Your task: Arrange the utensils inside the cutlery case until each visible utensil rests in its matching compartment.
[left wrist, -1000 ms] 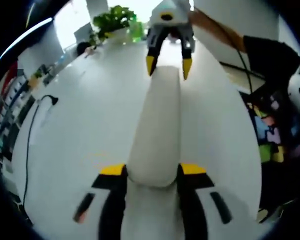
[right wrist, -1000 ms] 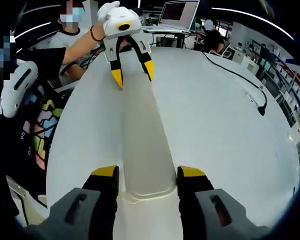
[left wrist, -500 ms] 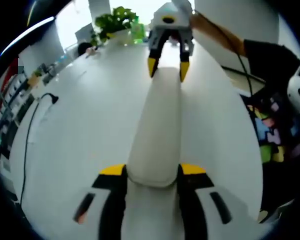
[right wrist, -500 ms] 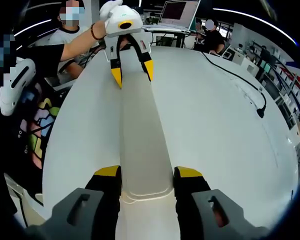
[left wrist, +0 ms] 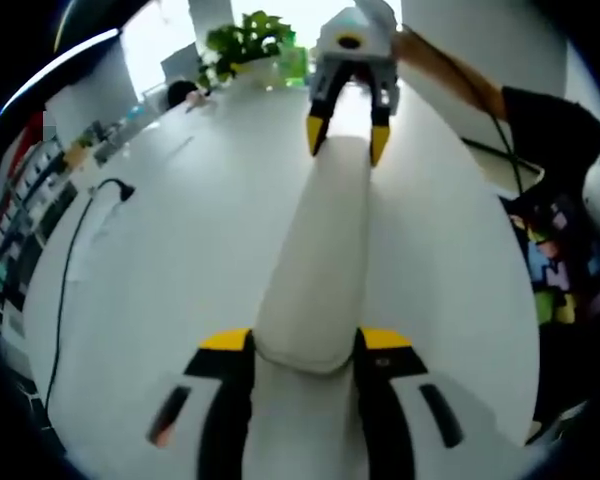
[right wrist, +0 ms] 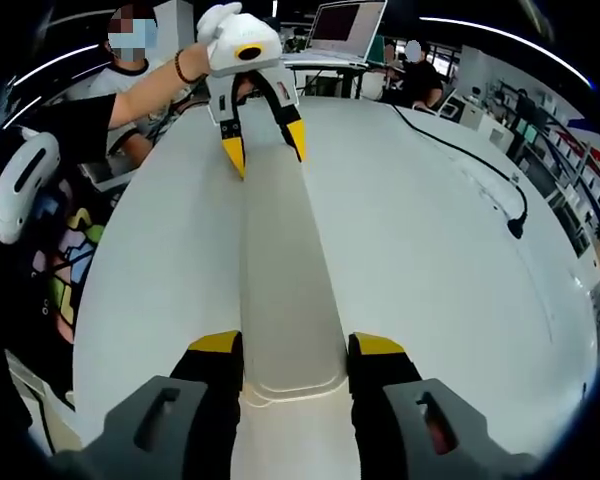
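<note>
I had the case (left wrist: 315, 270) spanning between my left tongs (left wrist: 305, 345) and right tongs (right wrist: 295, 350), each clamped on one end above the worktop (right wrist: 430, 250). If either grip loosened, it could tip or drop.

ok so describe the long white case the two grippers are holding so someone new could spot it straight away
Start at the big white table. Along its middle runs a long, narrow white cutlery case, with the right gripper at its near end and the left gripper at its far end. It is the one raised, round-cornered strip on the table, unlike the thin black cable to one side.
</note>
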`<control>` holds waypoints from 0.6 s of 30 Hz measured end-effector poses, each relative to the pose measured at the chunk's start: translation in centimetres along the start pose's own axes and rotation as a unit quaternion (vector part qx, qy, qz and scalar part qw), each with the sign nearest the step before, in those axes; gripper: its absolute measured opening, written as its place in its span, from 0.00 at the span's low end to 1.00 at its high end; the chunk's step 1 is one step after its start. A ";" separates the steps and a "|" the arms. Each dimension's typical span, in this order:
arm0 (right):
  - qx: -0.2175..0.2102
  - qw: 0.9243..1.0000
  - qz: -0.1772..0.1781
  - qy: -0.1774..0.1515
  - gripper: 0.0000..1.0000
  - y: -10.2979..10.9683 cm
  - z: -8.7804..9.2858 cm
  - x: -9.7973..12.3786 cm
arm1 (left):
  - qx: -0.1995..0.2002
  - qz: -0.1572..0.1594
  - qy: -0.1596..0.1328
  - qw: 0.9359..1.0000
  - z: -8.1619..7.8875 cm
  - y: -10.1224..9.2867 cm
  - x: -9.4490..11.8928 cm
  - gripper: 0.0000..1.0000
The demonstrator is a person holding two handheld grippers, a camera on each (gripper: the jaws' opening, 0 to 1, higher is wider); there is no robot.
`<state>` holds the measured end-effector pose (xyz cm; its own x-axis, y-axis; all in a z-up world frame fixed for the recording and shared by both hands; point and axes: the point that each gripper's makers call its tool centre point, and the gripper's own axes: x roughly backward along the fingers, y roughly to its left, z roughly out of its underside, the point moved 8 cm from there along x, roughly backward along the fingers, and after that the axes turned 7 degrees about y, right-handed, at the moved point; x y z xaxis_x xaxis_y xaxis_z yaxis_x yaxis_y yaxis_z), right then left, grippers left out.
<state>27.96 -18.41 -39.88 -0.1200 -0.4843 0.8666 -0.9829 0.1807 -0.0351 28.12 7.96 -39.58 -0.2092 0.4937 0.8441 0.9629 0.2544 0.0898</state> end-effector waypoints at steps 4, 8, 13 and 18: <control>0.004 1.000 0.000 -0.005 0.42 -0.3 0.0 -0.1 | 0.004 0.001 0.000 1.000 0.1 0.3 -0.2 0.42; 0.010 1.000 0.002 -0.006 0.43 -0.4 0.0 -0.1 | 0.003 0.000 -0.002 1.000 0.2 0.3 -0.2 0.42; 0.011 1.000 0.004 -0.013 0.43 -0.3 0.0 -0.1 | 0.009 0.000 -0.001 1.000 0.2 0.4 -0.2 0.42; 0.004 1.000 0.006 -0.017 0.43 -0.3 0.1 -0.1 | 0.010 0.000 -0.002 1.000 0.4 0.4 -0.3 0.43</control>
<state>28.27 -18.45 -40.01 -0.1367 -0.5112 0.8486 -0.9824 0.1799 -0.0499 28.48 8.25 -39.97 -0.2096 0.4975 0.8417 0.9595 0.2704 0.0791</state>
